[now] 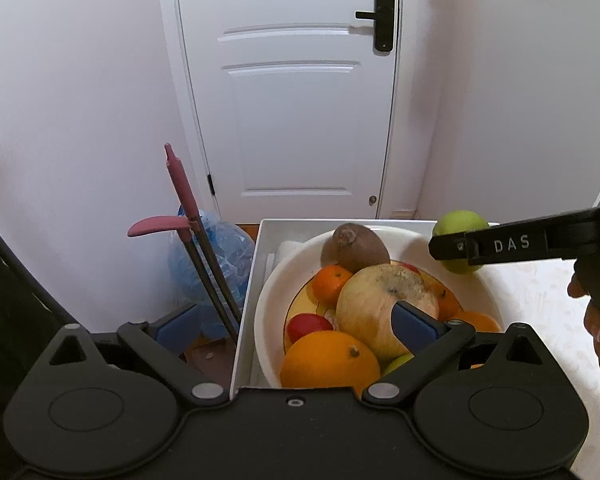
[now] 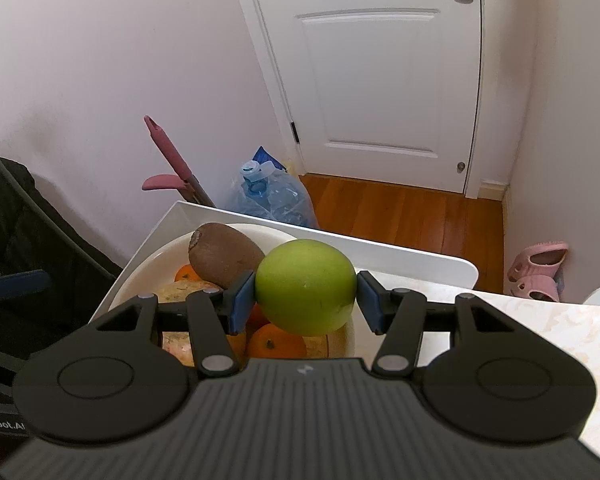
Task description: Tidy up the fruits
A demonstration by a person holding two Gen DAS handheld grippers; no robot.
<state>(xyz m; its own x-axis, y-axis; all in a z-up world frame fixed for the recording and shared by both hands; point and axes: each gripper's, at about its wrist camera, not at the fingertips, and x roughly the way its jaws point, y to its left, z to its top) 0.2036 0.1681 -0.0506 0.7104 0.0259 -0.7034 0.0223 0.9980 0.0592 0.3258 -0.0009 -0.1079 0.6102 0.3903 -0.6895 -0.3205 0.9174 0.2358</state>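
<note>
A white bowl (image 1: 264, 292) sits in a white tray (image 1: 248, 280) and holds a brown kiwi (image 1: 354, 247), oranges (image 1: 330, 360), a large pale yellow fruit (image 1: 376, 300) and other fruit. My right gripper (image 2: 306, 294) is shut on a green apple (image 2: 305, 286) and holds it above the bowl's right rim (image 2: 350, 336). The apple also shows in the left wrist view (image 1: 458, 226), held by the right gripper (image 1: 456, 246). My left gripper (image 1: 296, 328) is open and empty, its right finger over the bowl, its left finger beyond the tray's left edge.
The tray stands at the left end of a pale patterned table (image 2: 560, 340). Beyond it are a pink-handled mop (image 1: 180, 184), a blue water jug (image 2: 272, 196), a white door (image 1: 292, 92), wooden floor (image 2: 400, 208) and pink shoes (image 2: 540, 268).
</note>
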